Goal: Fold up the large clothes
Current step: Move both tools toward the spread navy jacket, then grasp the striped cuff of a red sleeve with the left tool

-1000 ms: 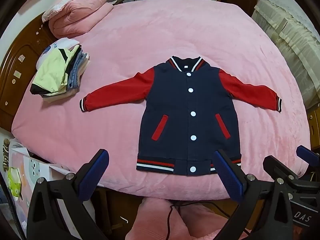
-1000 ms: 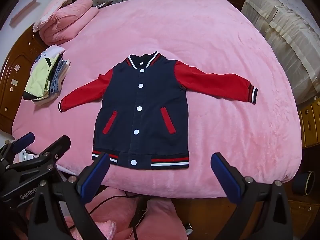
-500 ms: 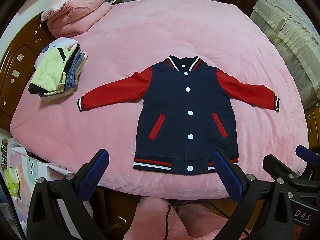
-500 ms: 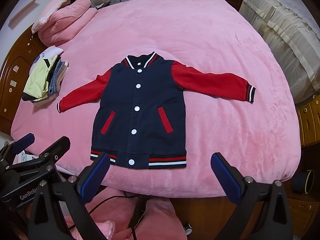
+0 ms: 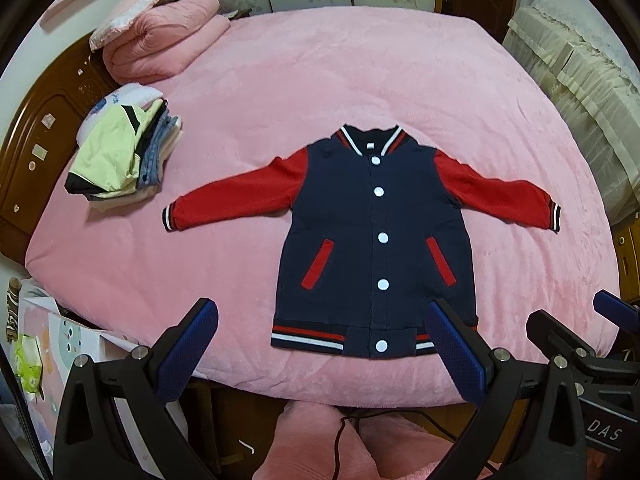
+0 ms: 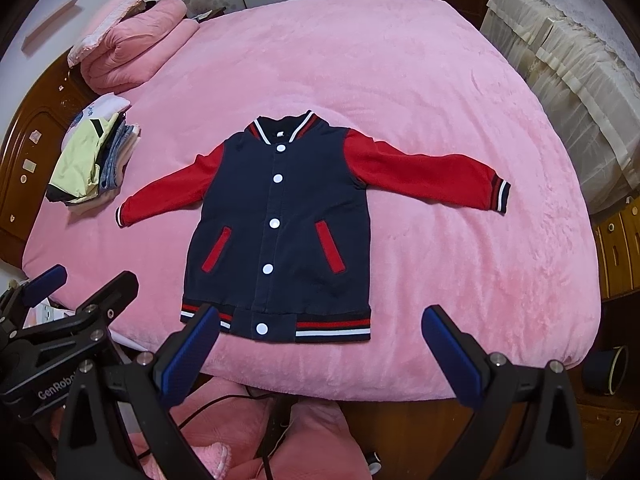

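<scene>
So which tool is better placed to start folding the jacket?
Neither clearly. The jacket lies flat and buttoned, sleeves spread. The left tool hangs open off the hem's left end, the right tool open off its right end. Each probably suits its own side's sleeve; the right may start just as well.
</scene>
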{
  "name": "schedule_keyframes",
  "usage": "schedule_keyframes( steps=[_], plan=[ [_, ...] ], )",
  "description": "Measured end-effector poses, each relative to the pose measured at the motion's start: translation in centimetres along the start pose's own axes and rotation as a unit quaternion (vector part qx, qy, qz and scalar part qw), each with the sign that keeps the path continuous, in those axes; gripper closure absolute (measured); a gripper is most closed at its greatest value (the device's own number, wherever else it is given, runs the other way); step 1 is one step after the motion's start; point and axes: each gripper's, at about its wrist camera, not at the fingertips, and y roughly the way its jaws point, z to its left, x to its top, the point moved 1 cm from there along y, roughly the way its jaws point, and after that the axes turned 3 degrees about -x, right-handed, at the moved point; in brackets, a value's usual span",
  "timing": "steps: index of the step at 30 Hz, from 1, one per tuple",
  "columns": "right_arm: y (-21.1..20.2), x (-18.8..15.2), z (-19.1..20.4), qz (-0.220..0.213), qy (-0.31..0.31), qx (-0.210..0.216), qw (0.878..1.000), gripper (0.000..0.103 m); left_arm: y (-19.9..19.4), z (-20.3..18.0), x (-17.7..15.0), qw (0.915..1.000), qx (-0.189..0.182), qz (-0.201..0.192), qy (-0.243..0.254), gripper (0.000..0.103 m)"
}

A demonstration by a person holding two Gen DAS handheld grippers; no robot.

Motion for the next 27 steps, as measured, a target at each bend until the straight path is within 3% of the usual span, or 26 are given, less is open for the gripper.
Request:
schedule_keyframes(
  steps=[3, 9, 18, 27],
  plan=[
    [-0.3, 0.1, 0.0, -0.008, -0.001, 0.0, 1.0, 0.002, -0.6, 0.1, 0.0, 0.9999, 0.001, -0.012, -0.003, 0.001],
    [-0.4, 0.3, 0.2, -0.015, -0.01, 0.001, 1.0, 0.002, -0.5, 0.6, 0.1, 0.9998, -0.008, 0.013, -0.015, 0.001],
    [0.4, 0.4, 1.4, -0.007, -0.025, 0.008, 1.0, 0.002, 0.7, 1.8, -0.4, 0.9984, 0.01, 0.048, -0.027, 0.001],
    [3.4, -0.3, 5.1, 0.028, -0.057, 0.06, 0.996, 0.003, 3.3, 6.9, -3.9, 0.9885, 0.004, 0.11, -0.104, 0.001]
  ],
)
